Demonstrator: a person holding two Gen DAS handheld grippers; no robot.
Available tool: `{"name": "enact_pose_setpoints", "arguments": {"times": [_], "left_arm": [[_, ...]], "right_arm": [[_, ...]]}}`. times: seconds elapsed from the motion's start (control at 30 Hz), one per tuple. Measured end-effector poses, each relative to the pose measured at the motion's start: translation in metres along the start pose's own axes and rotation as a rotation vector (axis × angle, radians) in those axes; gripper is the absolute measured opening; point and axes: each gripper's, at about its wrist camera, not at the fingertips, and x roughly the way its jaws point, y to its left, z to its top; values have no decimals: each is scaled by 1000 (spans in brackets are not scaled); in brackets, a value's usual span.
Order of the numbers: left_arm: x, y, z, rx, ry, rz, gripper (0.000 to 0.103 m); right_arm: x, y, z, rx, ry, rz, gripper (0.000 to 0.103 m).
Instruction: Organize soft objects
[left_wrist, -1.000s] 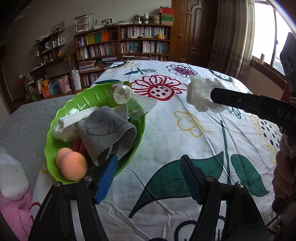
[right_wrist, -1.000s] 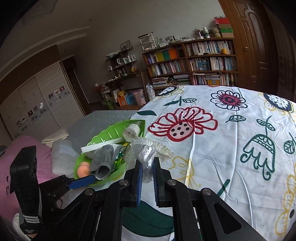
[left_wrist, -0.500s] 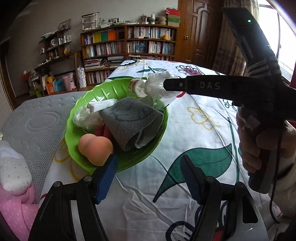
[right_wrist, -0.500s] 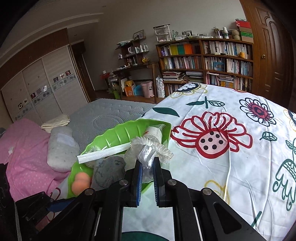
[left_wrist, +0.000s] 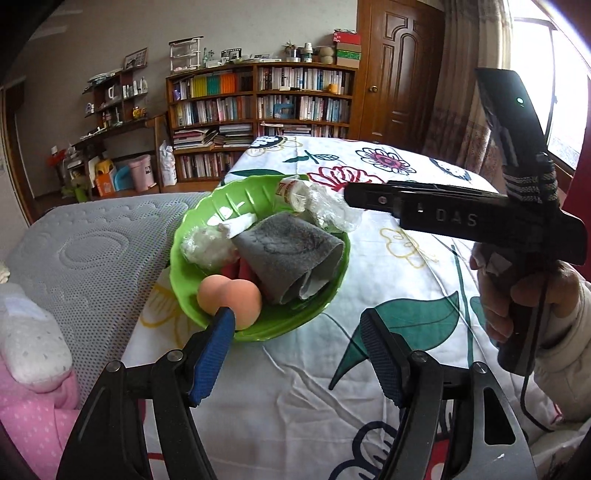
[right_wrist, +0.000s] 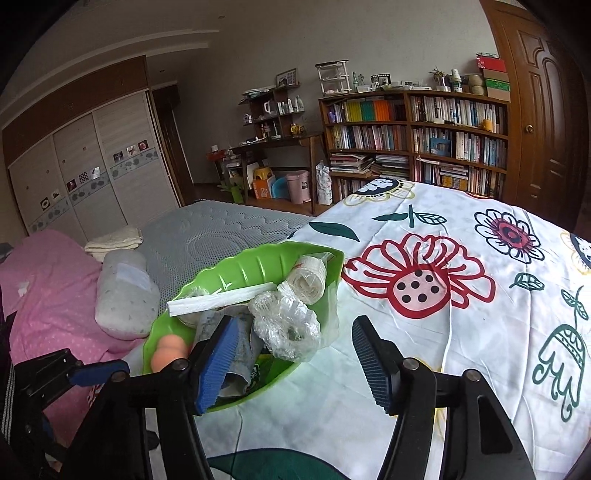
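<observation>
Floral bedspread (right_wrist: 461, 332) carries the green bowl (right_wrist: 236, 266) at centre-left, where the right hand-held gripper (right_wrist: 291, 363), jaws just opened, has released the plastic wad (right_wrist: 284, 325); left hand-held gripper (left_wrist: 297, 354) gapes empty; next, back away.

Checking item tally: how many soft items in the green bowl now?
6 visible in the green bowl: crumpled plastic, gauze roll, white stick, grey cloth, peach sponge, wrapped wad. More may hide underneath.

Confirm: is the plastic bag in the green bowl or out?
In. The plastic bag lies in the green bowl, free of the right gripper's just-opened fingers.
</observation>
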Motion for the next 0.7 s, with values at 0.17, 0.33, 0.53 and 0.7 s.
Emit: {"name": "enact_pose_setpoints", "arguments": {"times": [0.17, 0.33, 0.53, 0.7], "left_arm": [[-9, 25, -3, -45, -7, 78, 72], [-12, 48, -10, -90, 5, 139, 72], [-8, 57, -16, -122, 24, 184, 73], [-6, 48, -16, -87, 19, 232, 78]], "right_arm": [[-10, -2, -11, 27, 10, 0, 79], [-10, 1, -24, 34, 57, 8, 92], [-3, 12, -34, 19, 127, 0, 103], [1, 33, -42, -91, 129, -64, 103]]}}
